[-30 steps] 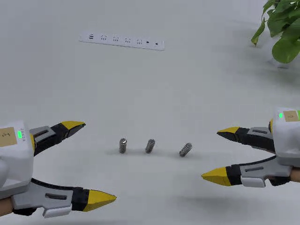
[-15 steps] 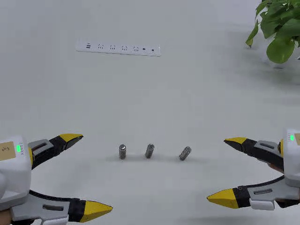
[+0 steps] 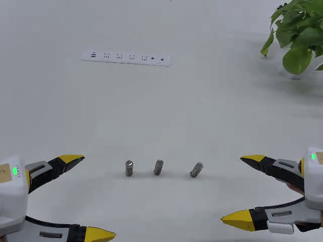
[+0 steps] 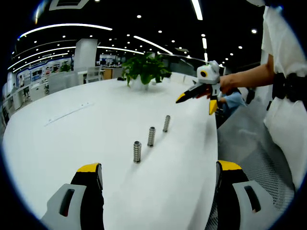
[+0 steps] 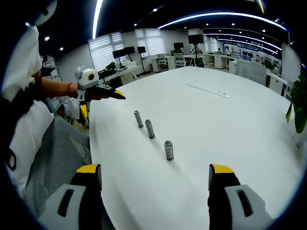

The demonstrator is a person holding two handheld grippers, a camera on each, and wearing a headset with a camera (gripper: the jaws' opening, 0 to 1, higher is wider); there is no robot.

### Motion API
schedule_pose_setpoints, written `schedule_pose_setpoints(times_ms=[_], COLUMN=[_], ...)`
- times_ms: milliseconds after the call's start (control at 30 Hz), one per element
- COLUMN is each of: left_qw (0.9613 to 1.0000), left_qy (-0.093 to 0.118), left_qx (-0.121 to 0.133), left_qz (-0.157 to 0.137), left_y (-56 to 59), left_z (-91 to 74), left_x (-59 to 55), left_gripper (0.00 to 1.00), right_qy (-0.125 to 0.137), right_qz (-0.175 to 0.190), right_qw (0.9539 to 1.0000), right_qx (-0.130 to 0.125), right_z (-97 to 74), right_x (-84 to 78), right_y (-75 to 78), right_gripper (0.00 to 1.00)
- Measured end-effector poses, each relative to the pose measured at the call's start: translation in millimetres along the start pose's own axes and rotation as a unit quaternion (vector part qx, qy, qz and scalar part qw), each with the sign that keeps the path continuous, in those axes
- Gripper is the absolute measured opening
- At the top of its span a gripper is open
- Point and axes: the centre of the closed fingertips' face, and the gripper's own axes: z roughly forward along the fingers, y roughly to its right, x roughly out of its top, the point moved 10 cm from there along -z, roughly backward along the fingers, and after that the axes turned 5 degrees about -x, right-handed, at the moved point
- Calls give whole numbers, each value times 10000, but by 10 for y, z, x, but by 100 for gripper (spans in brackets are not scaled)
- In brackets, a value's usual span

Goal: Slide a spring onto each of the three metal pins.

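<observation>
Now, tabletop (image 3: pixel 202 111): big and white; everything sits on it.
Plant (image 3: pixel 295 35): in the far corner, partly cut off.
Power strip (image 3: pixel 126 57): on the far side, well away from the work.
Left tongs (image 3: pixel 86 196): spread wide, holding nothing; partly cut off at the edge.
Right tongs (image 3: pixel 241 189): spread wide too, holding nothing.
Pins (image 3: pixel 158 167): three in a row between the tongs, apart from both.
Springs (image 3: pixel 129 168): I think a coil wraps each pin, so the job looks done.
Hard to see: the coils are tiny; the right pin (image 3: pixel 196 169) seems to lean.
</observation>
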Motion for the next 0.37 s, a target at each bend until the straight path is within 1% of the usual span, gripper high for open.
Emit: schedule_pose_setpoints(times_ms=[367], left_qw=[10000], left_qy=[-23], left_qx=[-45], left_qz=[24], left_y=[4], left_z=[1], left_x=[4], left_gripper=[100], right_qy=[-1], right_qz=[-12], right_qw=[10000], right_qx=[-16], right_z=[-24], right_x=[6], right_y=[-15], right_gripper=[93])
